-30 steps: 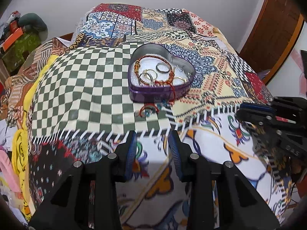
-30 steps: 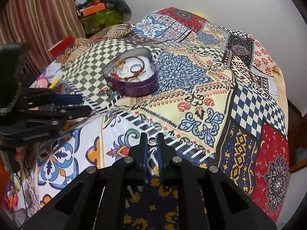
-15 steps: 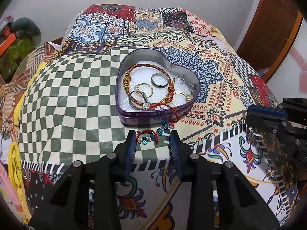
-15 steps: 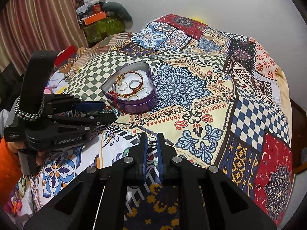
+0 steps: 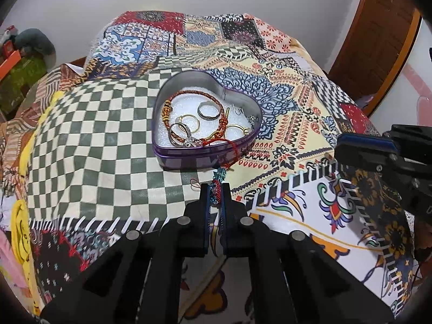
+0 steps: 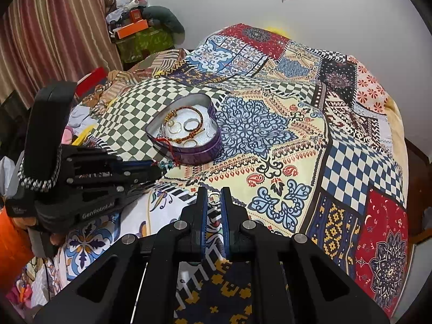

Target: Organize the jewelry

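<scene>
Black tongs do the work here, one pair in each hand. The left tongs (image 5: pixel 215 197) are clenched on the end of a red bead bracelet (image 5: pixel 216 192), and its red cord runs from the tips up over the wall of the purple heart tin (image 5: pixel 172 159) just ahead of them. The right tongs (image 6: pixel 214 199) are pinched tight on a small ring (image 6: pixel 214 198) that sits right at their tips, held over the patchwork bedspread (image 6: pixel 270 145), with the tin well ahead and off to their left. Most of the job looks done, I think: inside the tin lie a braided orange bracelet (image 5: pixel 172 102), a silver ring (image 5: pixel 208 110) and some gold rings (image 5: pixel 189 120) on white padding. What seems left is to put the bead bracelet fully inside, since part of it hangs out, and then to drop in the small ring. I see no other jewelry lying loose on the bed. The left tongs' view shows the tin close up, so each ring can be told apart, and it shows the beads squeezed between the tips. The right tongs' view shows the small ring, which the other view does not, and the left tongs from the side, with a beaded band (image 6: pixel 40 182) wrapped round their handle and a bit of orange sleeve (image 6: pixel 12 240) beside them.
</scene>
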